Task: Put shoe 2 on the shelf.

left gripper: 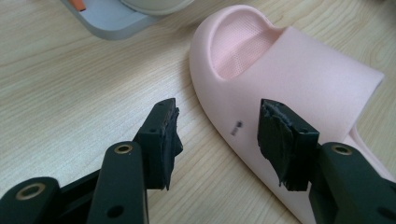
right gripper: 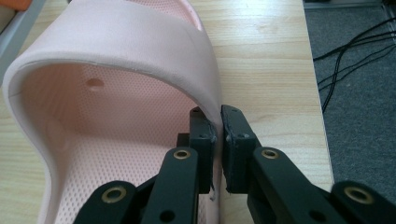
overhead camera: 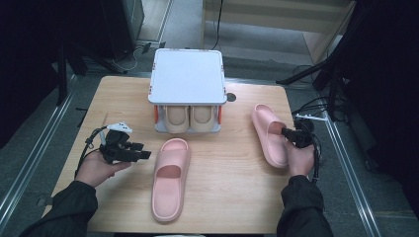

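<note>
Slipper strap (right gripper: 140, 42) — (pinched) in right gripper (right gripper: 218, 140)

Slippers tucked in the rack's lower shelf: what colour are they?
Beige; the pair of beige foam slippers sits under the white rack top, best in the high view.

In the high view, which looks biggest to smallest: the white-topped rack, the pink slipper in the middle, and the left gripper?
1. White-topped rack, largest.
2. Pink slipper in the middle, long but narrower.
3. Left gripper, smallest.

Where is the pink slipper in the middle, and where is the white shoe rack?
middle pink slipper (overhead camera: 170, 180), high view, on its footbed near the heel.
white shoe rack (overhead camera: 187, 76), high view, on its flat top.
</note>
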### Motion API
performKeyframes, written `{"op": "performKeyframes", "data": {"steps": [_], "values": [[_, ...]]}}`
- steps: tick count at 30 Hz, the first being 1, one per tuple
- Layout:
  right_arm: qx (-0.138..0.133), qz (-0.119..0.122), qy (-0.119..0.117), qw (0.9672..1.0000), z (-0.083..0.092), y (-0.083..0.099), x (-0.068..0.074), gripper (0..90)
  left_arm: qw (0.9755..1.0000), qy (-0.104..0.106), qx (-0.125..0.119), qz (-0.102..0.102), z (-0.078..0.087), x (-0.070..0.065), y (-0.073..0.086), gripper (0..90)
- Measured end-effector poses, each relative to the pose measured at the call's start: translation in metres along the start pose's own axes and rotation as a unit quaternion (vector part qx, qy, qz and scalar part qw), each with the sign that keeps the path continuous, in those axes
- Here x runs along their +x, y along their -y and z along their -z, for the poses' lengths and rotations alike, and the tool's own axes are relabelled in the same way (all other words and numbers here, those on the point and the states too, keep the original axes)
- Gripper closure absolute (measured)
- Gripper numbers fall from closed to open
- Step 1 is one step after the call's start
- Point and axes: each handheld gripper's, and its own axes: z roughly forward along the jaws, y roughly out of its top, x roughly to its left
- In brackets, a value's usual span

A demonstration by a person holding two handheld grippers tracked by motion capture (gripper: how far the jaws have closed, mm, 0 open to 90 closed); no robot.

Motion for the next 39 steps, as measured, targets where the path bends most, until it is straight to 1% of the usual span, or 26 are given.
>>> {"op": "performKeyframes", "data": {"steps": [1,3,4,6,7,9,11,12,13,15,22,25,27,32,36,39], "values": [[0.001,0.006,0.001,1.0000,0.002,0.000,0.001,84.9,1.0000,-0.001,0.001,0.001,0.001,0.001,0.000,47.8],[0.000,0.015,0.001,0.9999,0.007,0.000,0.005,84.9,1.0000,0.002,-0.005,0.006,0.002,0.000,0.000,48.4],[-0.004,0.021,-0.002,0.9998,0.012,0.001,0.008,84.9,1.0000,0.001,-0.005,0.006,0.002,0.000,0.000,49.0],[-0.007,0.024,-0.010,0.9996,0.019,0.002,0.012,84.8,1.0000,0.000,-0.008,0.002,0.004,0.000,0.001,49.8],[-0.010,0.029,-0.015,0.9994,0.023,0.002,0.014,84.8,1.0000,-0.001,-0.009,0.001,0.004,0.000,0.001,50.4],[-0.015,0.039,-0.020,0.9989,0.030,0.004,0.020,84.6,0.9999,0.003,-0.012,0.000,0.006,0.000,0.002,52.6],[-0.023,0.051,-0.022,0.9982,0.036,0.006,0.026,84.4,0.9998,0.007,-0.015,-0.006,0.007,-0.001,0.003,57.0],[-0.023,0.059,-0.026,0.9977,0.040,0.008,0.031,84.4,0.9998,0.007,-0.014,-0.012,0.007,-0.001,0.004,60.8],[-0.021,0.063,-0.031,0.9973,0.042,0.010,0.034,84.4,0.9997,0.007,-0.013,-0.017,0.008,-0.002,0.004,64.1],[-0.015,0.070,-0.041,0.9966,0.048,0.015,0.041,84.4,0.9997,0.012,-0.012,-0.018,0.008,-0.003,0.004,67.5],[-0.003,0.104,-0.063,0.9926,0.062,0.033,0.067,84.3,0.9995,0.015,-0.008,-0.026,0.007,-0.006,0.004,73.2],[0.000,0.120,-0.072,0.9902,0.065,0.039,0.078,84.2,0.9994,0.016,-0.004,-0.029,0.005,-0.006,0.007,75.6],[0.006,0.126,-0.076,0.9891,0.066,0.044,0.085,83.9,0.9995,0.015,0.004,-0.027,0.003,-0.005,0.008,76.3],[0.011,0.135,-0.087,0.9870,0.069,0.052,0.097,83.9,0.9994,0.013,0.000,-0.032,0.003,-0.006,0.009,77.2],[0.017,0.151,-0.096,0.9836,0.067,0.057,0.112,83.8,0.9993,0.014,0.006,-0.033,-0.002,-0.005,0.011,77.5],[0.025,0.169,-0.102,0.9800,0.061,0.060,0.125,83.5,0.9993,0.016,0.013,-0.031,-0.006,-0.004,0.011,77.7]]}}
